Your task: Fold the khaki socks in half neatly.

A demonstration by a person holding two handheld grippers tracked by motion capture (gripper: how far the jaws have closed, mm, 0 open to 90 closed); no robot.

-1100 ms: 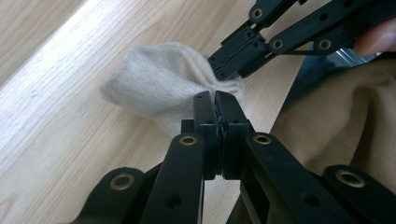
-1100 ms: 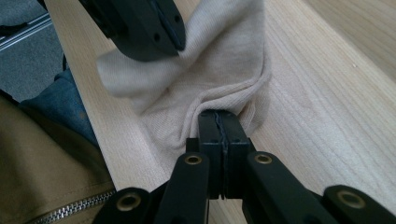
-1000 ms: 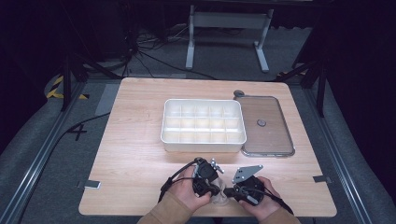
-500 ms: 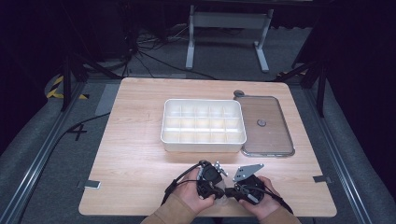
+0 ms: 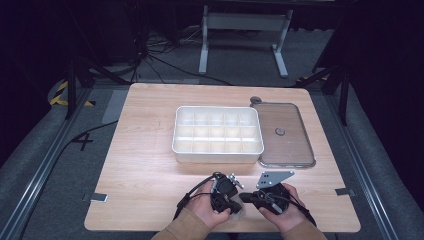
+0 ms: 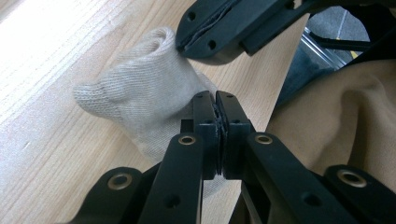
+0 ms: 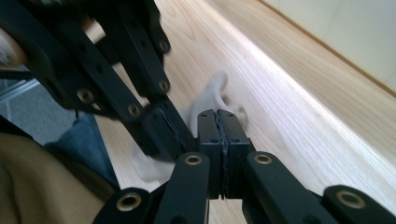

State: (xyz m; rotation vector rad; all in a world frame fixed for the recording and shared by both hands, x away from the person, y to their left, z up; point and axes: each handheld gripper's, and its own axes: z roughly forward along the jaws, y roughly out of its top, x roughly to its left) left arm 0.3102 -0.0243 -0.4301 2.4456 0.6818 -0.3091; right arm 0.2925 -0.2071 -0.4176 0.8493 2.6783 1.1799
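sock (image 6: 144, 100): small beige knit one, bunched up on the wooden table (image 5: 145, 150) right at your near edge, between your two hands

left gripper (image 6: 215, 100): your jaws are pressed together with a fold of the sock caught at the tips, near its lower right side in the left gripper view

right gripper (image 7: 218, 119): jaws fully together too, tips right at the pale fabric. Can't honestly tell if it has cloth pinched, since that view is blurry. In the left gripper view its closed tips touch the sock's rolled top edge.

hands: both low at the near edge in the high view, grippers nose to nose, nearly touching

compartment tray (image 5: 218, 150): white, gridded, middle of the table, well apart from the sock

clear lid (image 5: 285, 150): flat on the table just beside the tray's right side
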